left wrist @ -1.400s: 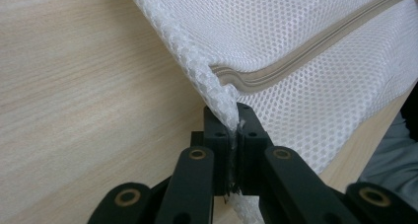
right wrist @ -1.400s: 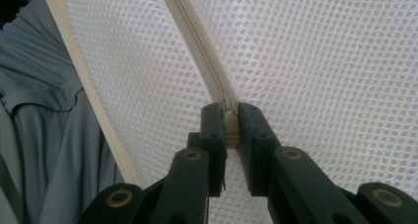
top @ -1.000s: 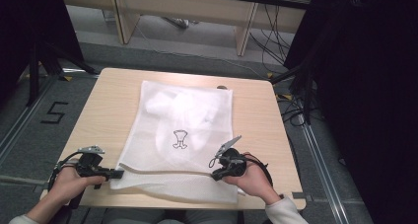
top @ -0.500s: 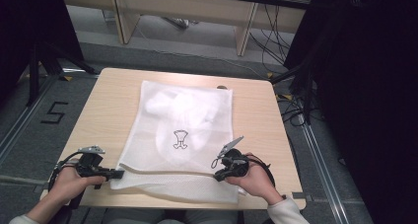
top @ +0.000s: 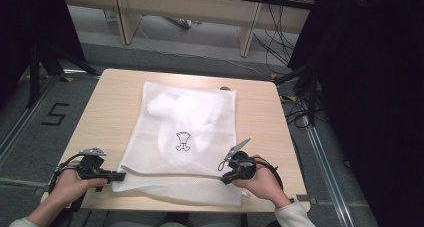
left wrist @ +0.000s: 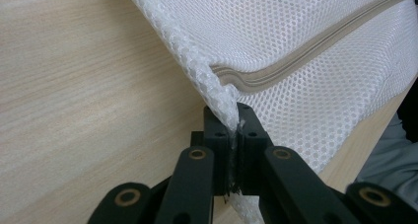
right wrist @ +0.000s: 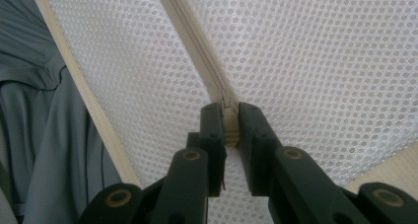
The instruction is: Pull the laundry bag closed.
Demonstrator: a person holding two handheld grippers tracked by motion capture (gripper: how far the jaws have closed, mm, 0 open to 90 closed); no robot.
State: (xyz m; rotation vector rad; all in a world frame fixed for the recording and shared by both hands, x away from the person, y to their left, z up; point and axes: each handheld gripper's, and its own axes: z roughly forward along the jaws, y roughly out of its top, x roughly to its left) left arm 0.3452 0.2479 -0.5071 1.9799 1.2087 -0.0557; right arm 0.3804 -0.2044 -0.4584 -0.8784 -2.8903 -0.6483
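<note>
A white mesh laundry bag point(top: 187, 137) lies flat on a wooden table point(top: 110, 112). The left gripper point(left wrist: 231, 128) pinches the bag's near left corner, while the right gripper point(right wrist: 227, 123) clamps the zipper pull point(right wrist: 227, 105) along the near edge

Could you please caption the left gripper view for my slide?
Left tool shut on the white mesh bag's edge beside its zipper, above the wooden table.

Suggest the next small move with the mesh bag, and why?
Probably slide the right hand-held gripper along the zipper toward the left hand-held gripper. The right one is shut on the zipper pull, the left one is shut on the mesh bag corner, anchoring it, and the zipper runs between them along the bag's near edge.
</note>
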